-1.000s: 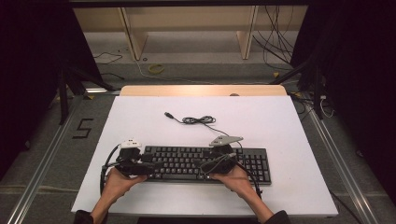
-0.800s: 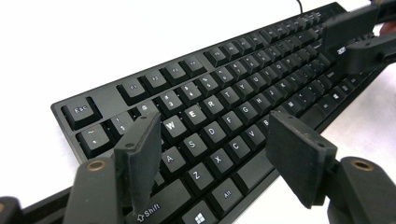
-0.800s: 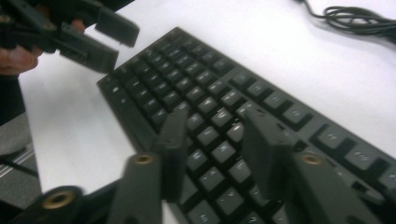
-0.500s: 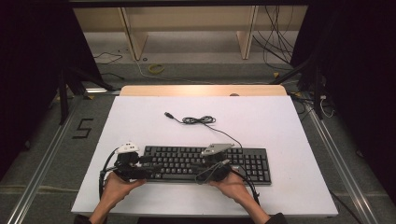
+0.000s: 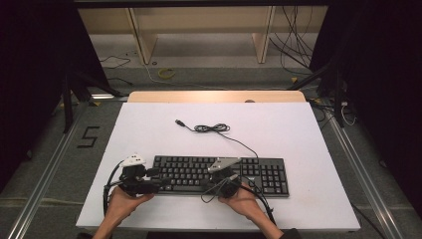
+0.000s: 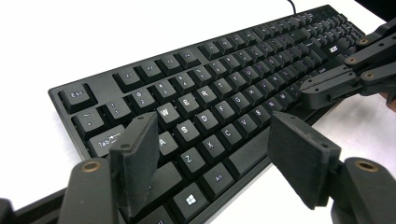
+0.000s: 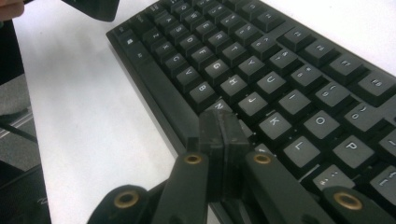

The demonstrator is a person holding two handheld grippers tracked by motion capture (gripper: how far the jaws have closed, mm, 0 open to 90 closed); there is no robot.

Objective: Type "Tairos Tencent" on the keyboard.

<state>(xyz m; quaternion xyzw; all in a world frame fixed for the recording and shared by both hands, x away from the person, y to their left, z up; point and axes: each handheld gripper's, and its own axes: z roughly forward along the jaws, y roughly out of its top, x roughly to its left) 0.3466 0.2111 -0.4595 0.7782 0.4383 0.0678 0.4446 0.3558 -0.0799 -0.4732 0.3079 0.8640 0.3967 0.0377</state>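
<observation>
A black keyboard (image 5: 219,173) lies across the near part of the white table (image 5: 298,129). Its cable (image 5: 214,128) is coiled behind it and ends in a USB plug (image 5: 177,121). My left gripper (image 5: 155,180) hovers at the keyboard's left end, open, with its jaws apart over the letter keys (image 6: 215,154) and nothing between them. My right gripper (image 5: 209,183) is at the keyboard's front edge near the middle. Its jaws have just been closing and now stand shut, pads together (image 7: 219,135) above the bottom letter row, holding nothing. In the left gripper view the right gripper (image 6: 327,86) reaches in from the right.
A wooden strip (image 5: 214,96) runs along the table's far edge, with shelving and loose cables on the floor beyond. Bare white table lies behind and to the right of the keyboard. A person's hands (image 5: 122,201) hold both grippers at the near edge.
The right gripper has shifted left along the keyboard's front edge and dropped a little, and its jaws went from apart to shut. The left gripper stayed put.
</observation>
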